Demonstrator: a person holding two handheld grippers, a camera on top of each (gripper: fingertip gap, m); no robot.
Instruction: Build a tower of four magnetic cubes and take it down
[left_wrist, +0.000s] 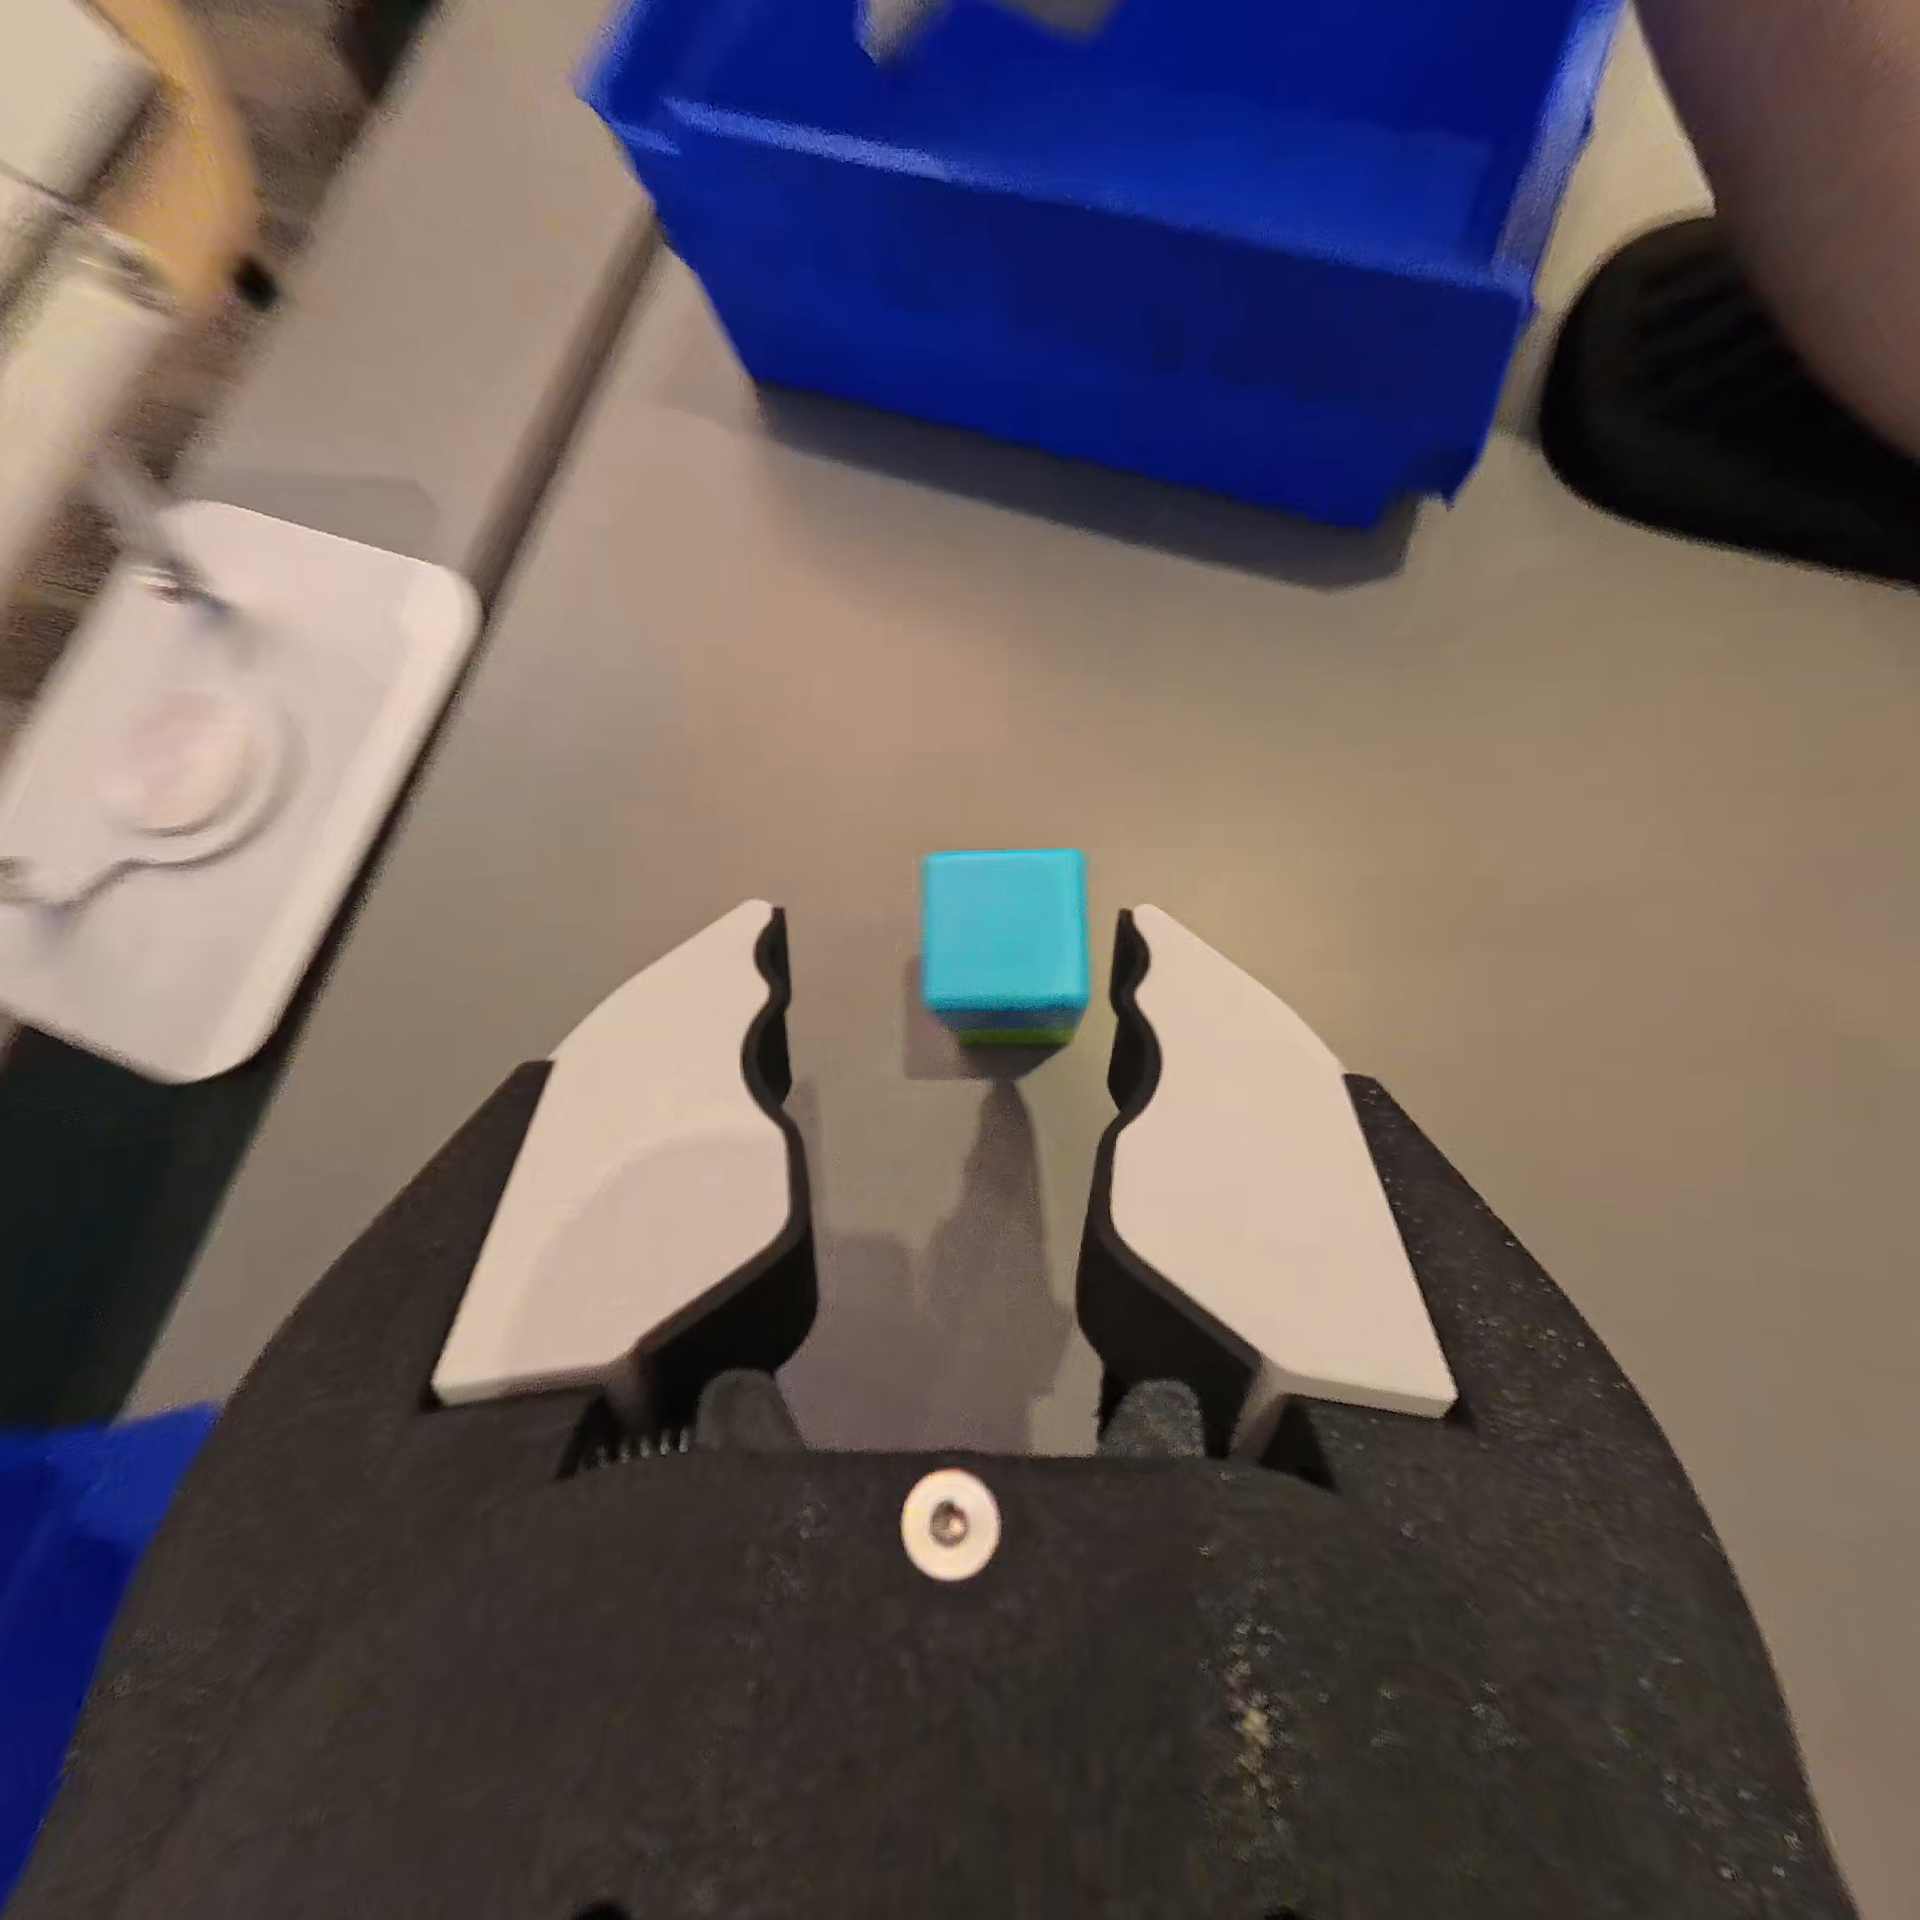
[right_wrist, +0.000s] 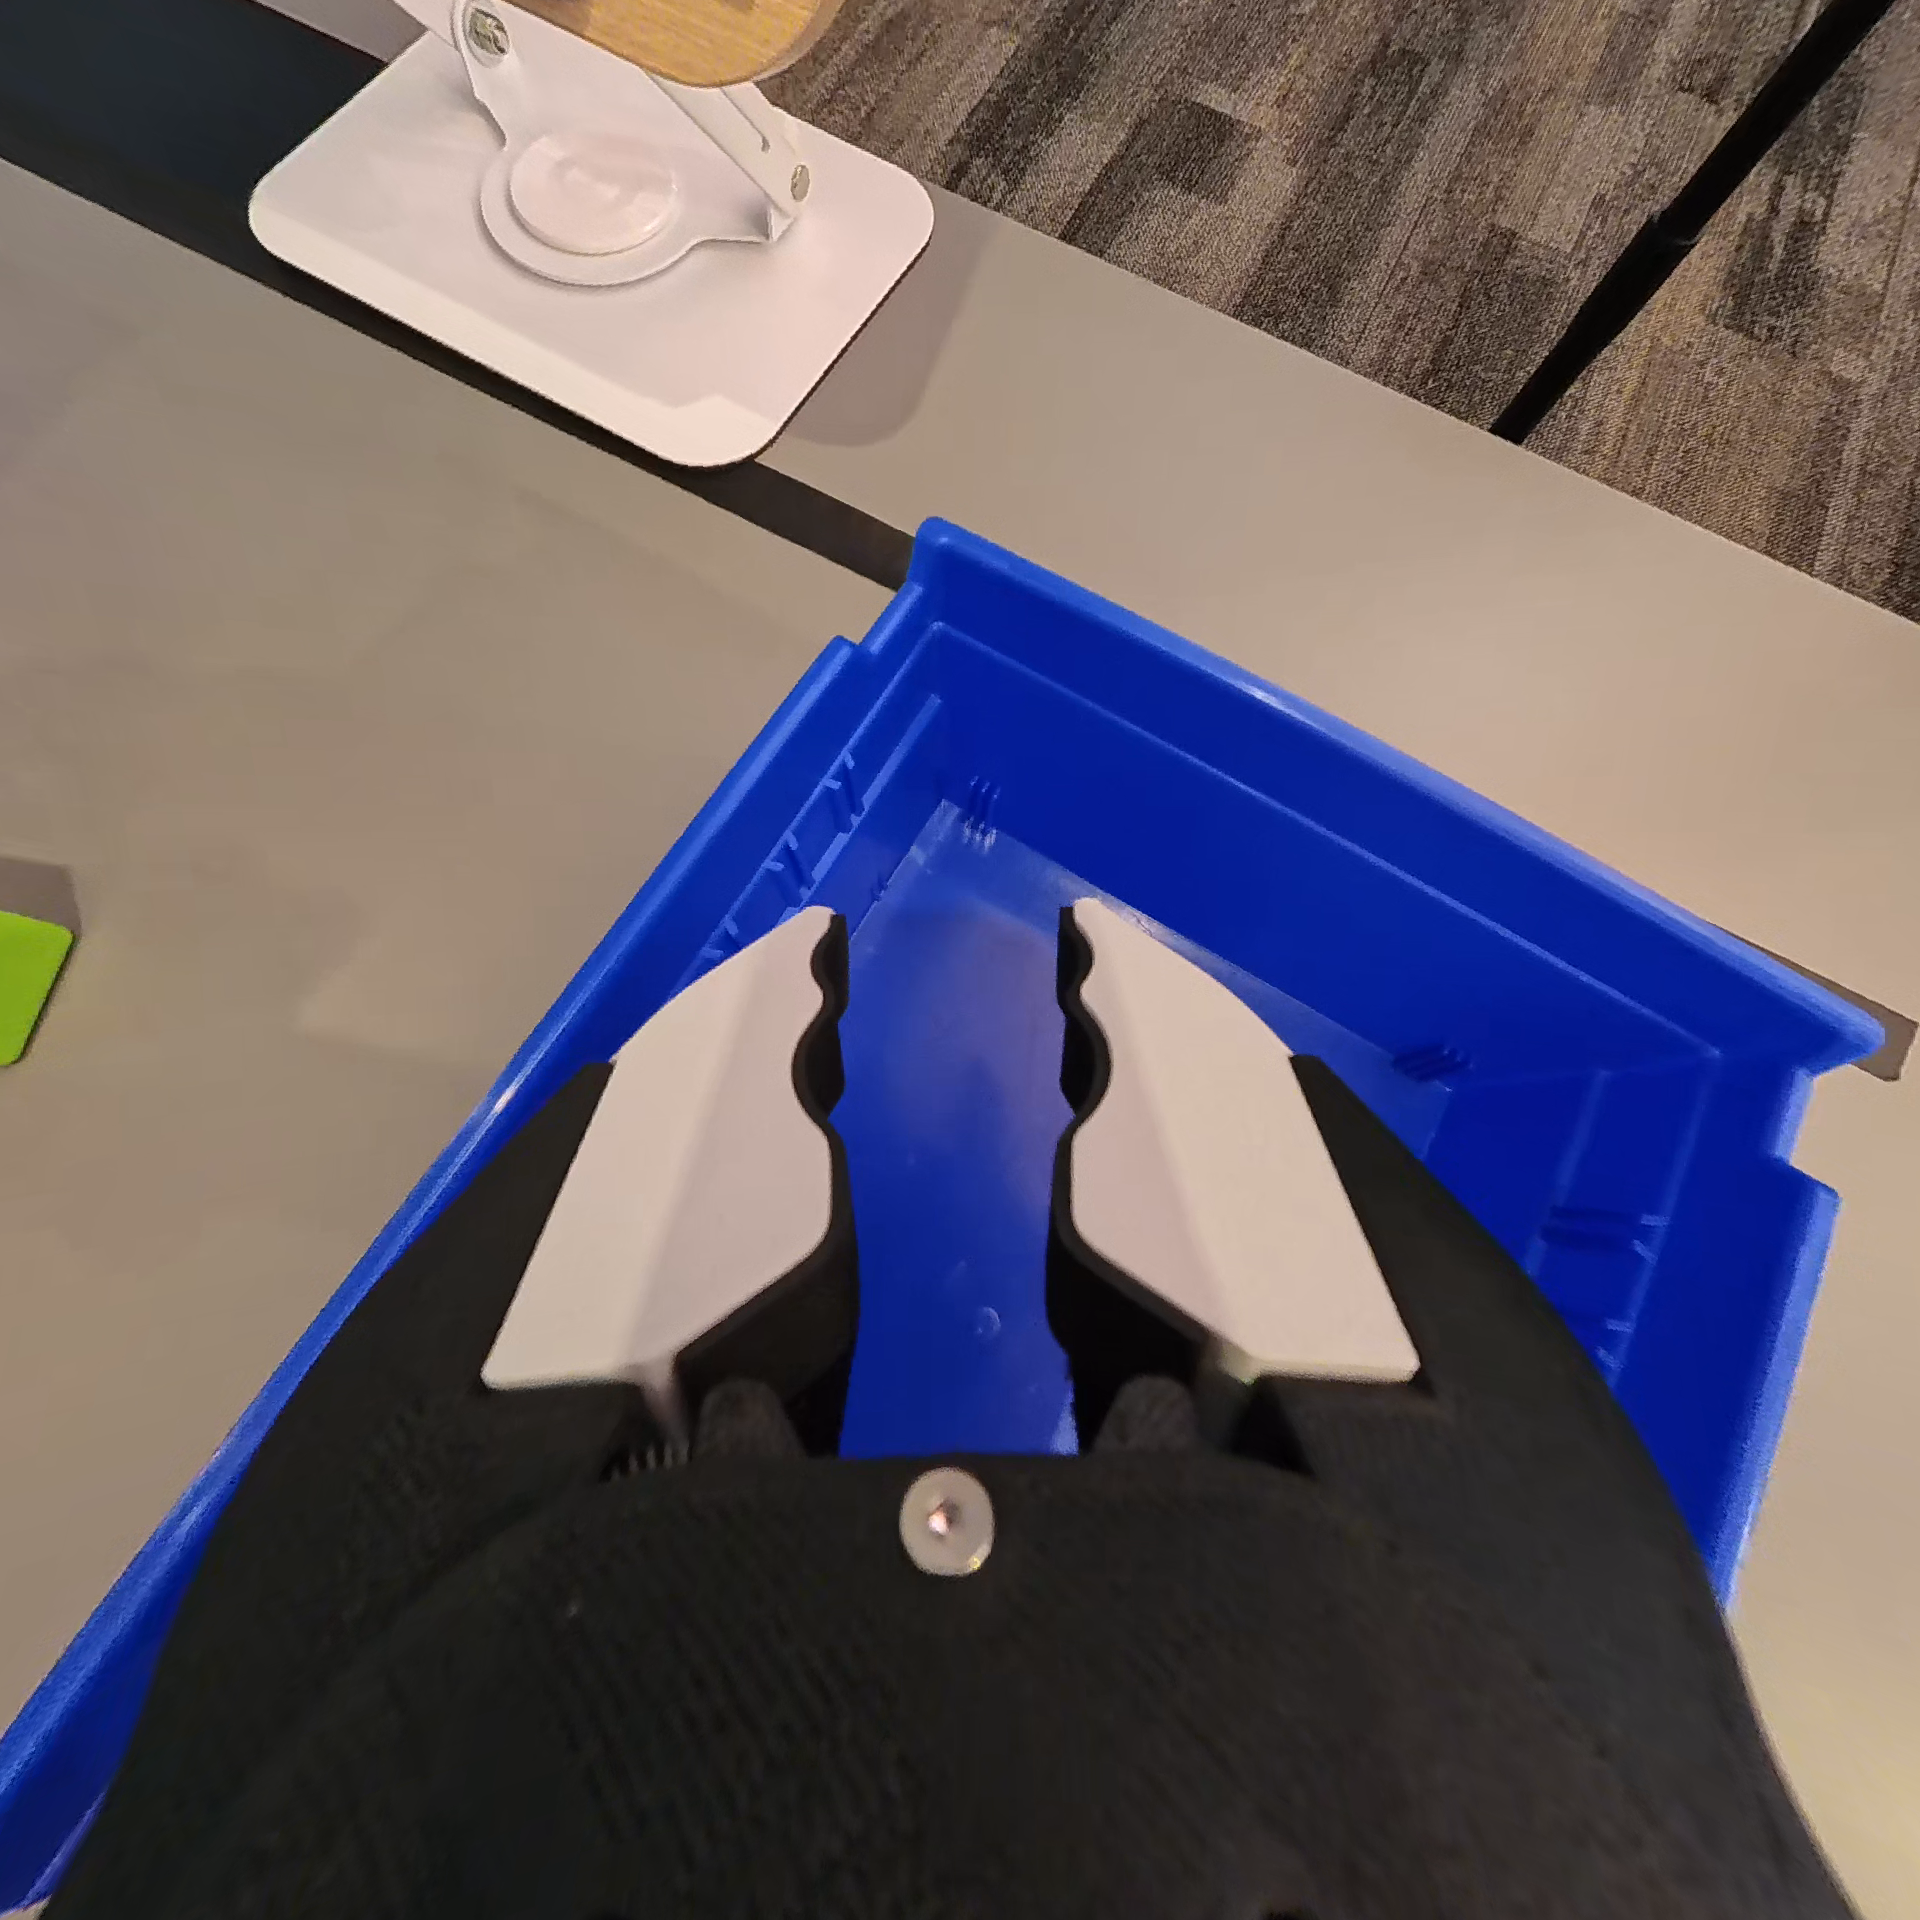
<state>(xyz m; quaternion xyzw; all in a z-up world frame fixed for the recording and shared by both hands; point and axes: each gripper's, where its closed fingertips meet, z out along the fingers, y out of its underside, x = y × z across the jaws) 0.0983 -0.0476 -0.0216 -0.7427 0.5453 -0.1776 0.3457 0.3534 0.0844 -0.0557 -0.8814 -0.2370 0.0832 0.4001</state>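
Left claw (left_wrist: 951, 920): spread, empty; jaws pointed down at the table, one to each side of the stack but not touching it.
Stack (left_wrist: 1003, 945): cyan cube on top, a strip of blue and green showing under it; it stood just ahead of the fingertips and a little toward the right jaw. The steep view hid how many cubes it held.
Axis: stack upright, so its long axis ran almost along the camera's line of sight; jaw gap lay across it, wider than the cube.
Key relation: left claw was the nearer one by far; judged, a short drop and a slight shift right would centre the top cube for a pinch.
Right claw (right_wrist: 945, 914): spread, empty; it hung over the inside of the bin, well apart from the stack.
Bin (right_wrist: 1351, 748): blue, open-topped; the floor seen between the jaws was bare. In the left view it sat beyond the stack.
Green piece (right_wrist: 31, 982): at the left edge of the right view, cut off; probably a cube.
Table (left_wrist: 1299, 831): grey, smooth, matt; dark strip along its far edge.
Stand (right_wrist: 592, 270): white base plate with a hinged arm, at the table's far side.
Floor (right_wrist: 1351, 156): striped grey-brown carpet past the table.
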